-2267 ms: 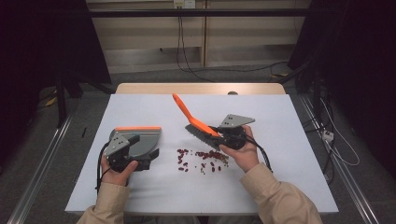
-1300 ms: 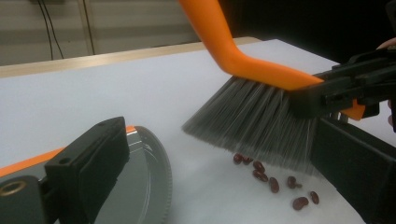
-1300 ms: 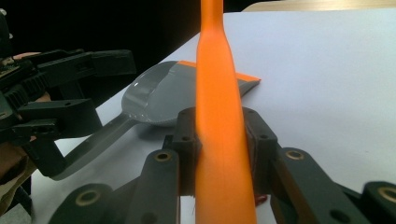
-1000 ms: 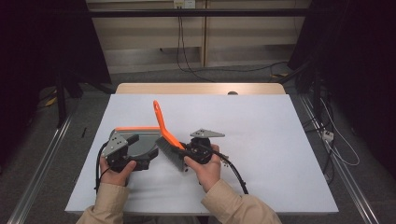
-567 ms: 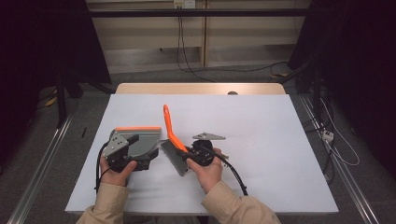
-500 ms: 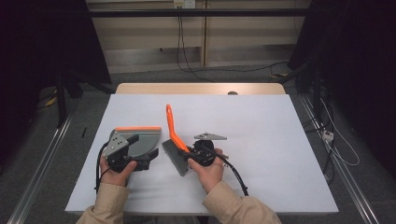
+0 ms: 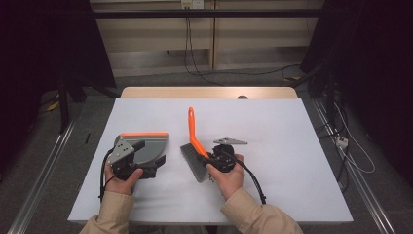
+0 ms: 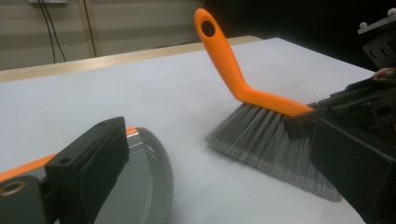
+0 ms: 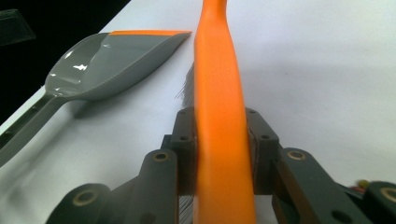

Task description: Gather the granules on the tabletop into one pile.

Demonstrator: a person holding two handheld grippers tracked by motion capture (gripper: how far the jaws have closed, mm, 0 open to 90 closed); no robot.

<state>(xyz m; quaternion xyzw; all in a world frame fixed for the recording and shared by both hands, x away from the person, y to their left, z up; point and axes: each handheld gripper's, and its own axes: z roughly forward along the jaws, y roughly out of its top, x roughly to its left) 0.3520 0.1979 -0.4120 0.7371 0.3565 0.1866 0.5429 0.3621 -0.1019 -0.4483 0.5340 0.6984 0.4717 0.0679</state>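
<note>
Sweeping apparently done: right gripper (image 7: 212, 161) clamped on brush (image 7: 194, 146) mid-table, bristles down just right of dustpan (image 7: 146, 146) gripped by left gripper (image 7: 127, 161); crumbs unseen, emptying probably left.

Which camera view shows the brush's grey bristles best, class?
The left gripper view: the bristles fan out side-on against the table, under the orange handle. The high view shows them small and from above, beside the right gripper. In the right gripper view just a sliver peeks past the handle.
</note>
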